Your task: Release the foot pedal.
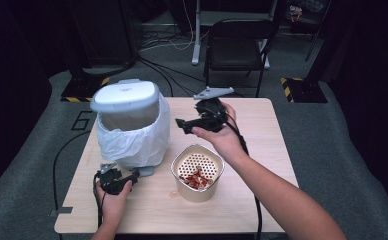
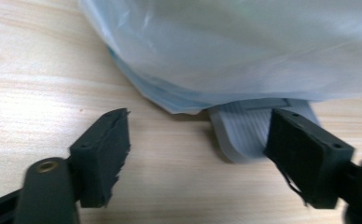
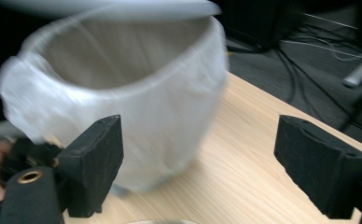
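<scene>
left gripper (image 1: 133,178) in my hand sits open at the bin's (image 1: 132,125) pedal (image 2: 247,133), half hidden under the bag; right gripper (image 1: 182,124) hangs open beside the blurred bin.

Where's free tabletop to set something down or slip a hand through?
Free: the right strip of the table, between the strainer cup and the right edge, and the near edge in front of the cup. Crowded: the left half, where the lined bin stands with its pedal at the left gripper; bin-to-cup gap is narrow.
</scene>
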### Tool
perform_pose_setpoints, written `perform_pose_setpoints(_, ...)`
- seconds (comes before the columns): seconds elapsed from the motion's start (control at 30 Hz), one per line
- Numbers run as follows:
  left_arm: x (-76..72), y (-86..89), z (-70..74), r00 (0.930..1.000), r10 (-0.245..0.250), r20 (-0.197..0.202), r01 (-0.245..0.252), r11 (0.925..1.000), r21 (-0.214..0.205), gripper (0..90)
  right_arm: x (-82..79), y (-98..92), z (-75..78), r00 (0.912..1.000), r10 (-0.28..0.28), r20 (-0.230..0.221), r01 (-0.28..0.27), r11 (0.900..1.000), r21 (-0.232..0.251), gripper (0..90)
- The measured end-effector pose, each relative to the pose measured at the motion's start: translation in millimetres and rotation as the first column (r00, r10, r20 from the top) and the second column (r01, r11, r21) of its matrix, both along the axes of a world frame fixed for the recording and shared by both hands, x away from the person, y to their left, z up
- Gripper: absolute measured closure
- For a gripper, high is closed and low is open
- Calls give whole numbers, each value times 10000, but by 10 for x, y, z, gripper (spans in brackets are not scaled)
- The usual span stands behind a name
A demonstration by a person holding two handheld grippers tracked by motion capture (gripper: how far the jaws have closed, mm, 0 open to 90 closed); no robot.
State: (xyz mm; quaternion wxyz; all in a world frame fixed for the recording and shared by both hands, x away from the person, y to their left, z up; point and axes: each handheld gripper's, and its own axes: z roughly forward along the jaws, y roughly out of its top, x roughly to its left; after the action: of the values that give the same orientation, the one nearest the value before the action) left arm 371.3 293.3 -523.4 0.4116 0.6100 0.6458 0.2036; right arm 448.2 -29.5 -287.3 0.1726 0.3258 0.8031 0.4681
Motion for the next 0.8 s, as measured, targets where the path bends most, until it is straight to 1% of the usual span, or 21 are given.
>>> perform_pose_setpoints(0.03, -17, 6, 37, 9998, -140, 151, 137, 9996, 239, 226, -12, -104, -31, 9997, -195, 125, 197, 9997, -160, 171)
perform_pose_setpoints(0.07, -32, 14, 84, 9993, -350, 92, 344, 9973, 645, 257, -22, -203, -66, 9987, -434, 259, 442, 9986, -286, 194)
perform_pose_setpoints(0.1, -41, 14, 107, 9993, -373, 102, 365, 9968, 712, 275, -25, -320, -115, 9969, -714, 344, 731, 9961, -499, 201)
perform_pose_setpoints(0.13, -58, 23, 136, 9989, -430, 188, 417, 9969, 666, 273, -26, -394, -147, 9951, -875, 464, 906, 9935, -688, 208)
perform_pose_setpoints(0.17, -74, 35, 172, 9985, -519, 183, 507, 9968, 623, 273, -30, -481, -195, 9923, -1095, 578, 1141, 9900, -824, 219)
perform_pose_setpoints(0.2, -79, 38, 187, 9984, -531, 196, 518, 9968, 613, 272, -35, -579, -262, 9912, -1230, 486, 1269, 9882, -860, 242)
perform_pose_setpoints(0.23, -87, 45, 211, 9982, -591, 125, 583, 9965, 597, 271, -38, -629, -301, 9908, -1293, 389, 1323, 9872, -886, 245)
perform_pose_setpoints(0.27, -88, 54, 225, 9977, -666, 109, 658, 9960, 611, 268, -42, -692, -353, 9894, -1382, 439, 1420, 9845, -1025, 246)
perform_pose_setpoints(0.3, -91, 59, 241, 9975, -710, -32, 711, 9957, 596, 269, -47, -746, -402, 9882, -1423, 566, 1480, 9824, -1143, 247)
perform_pose_setpoints(0.37, -93, 67, 257, 9965, -821, -149, 828, 9949, 570, 270, -66, -833, -487, 9871, -1521, 501, 1573, 9797, -1241, 256)
perform_pose_setpoints(0.4, -96, 72, 264, 9957, -895, -244, 909, 9938, 647, 270, -71, -876, -523, 9866, -1526, 583, 1591, 9788, -1293, 256)
perform_pose_setpoints(0.43, -107, 75, 273, 9950, -948, -325, 969, 9929, 684, 271, -88, -906, -557, 9852, -1661, 432, 1701, 9783, -1181, 256)
perform_pose_setpoints(0.47, -113, 82, 277, 9947, -980, -314, 1001, 9921, 753, 272, -95, -951, -600, 9854, -1663, 373, 1694, 9799, -1058, 260)
perform_pose_setpoints(0.53, -131, 107, 288, 9926, -1146, -392, 1175, 9896, 828, 272, -109, -1008, -652, 9840, -1766, 238, 1781, 9788, -1009, 262)
perform_pose_setpoints(0.6, -151, 122, 284, 9914, -1219, -485, 1253, 9892, 757, 272, -128, -1080, -698, 9816, -1884, 307, 1906, 9759, -1060, 266)
perform_pose_setpoints(0.67, -173, 143, 283, 9903, -1282, -536, 1320, 9884, 746, 273, -151, -1151, -737, 9784, -2045, 295, 2065, 9725, -1077, 266)
perform_pose_setpoints(0.7, -193, 170, 286, 9884, -1401, -588, 1444, 9867, 754, 273, -162, -1173, -755, 9779, -2077, 224, 2089, 9724, -1040, 266)
perform_pose_setpoints(0.77, -225, 209, 283, 9871, -1455, -670, 1505, 9856, 769, 293, -198, -1241, -807, 9778, -2089, 165, 2094, 9712, -1139, 266)
perform_pose_setpoints(0.8, -238, 229, 280, 9871, -1459, -657, 1508, 9856, 768, 316, -222, -1279, -839, 9758, -2170, 278, 2188, 9676, -1260, 266)
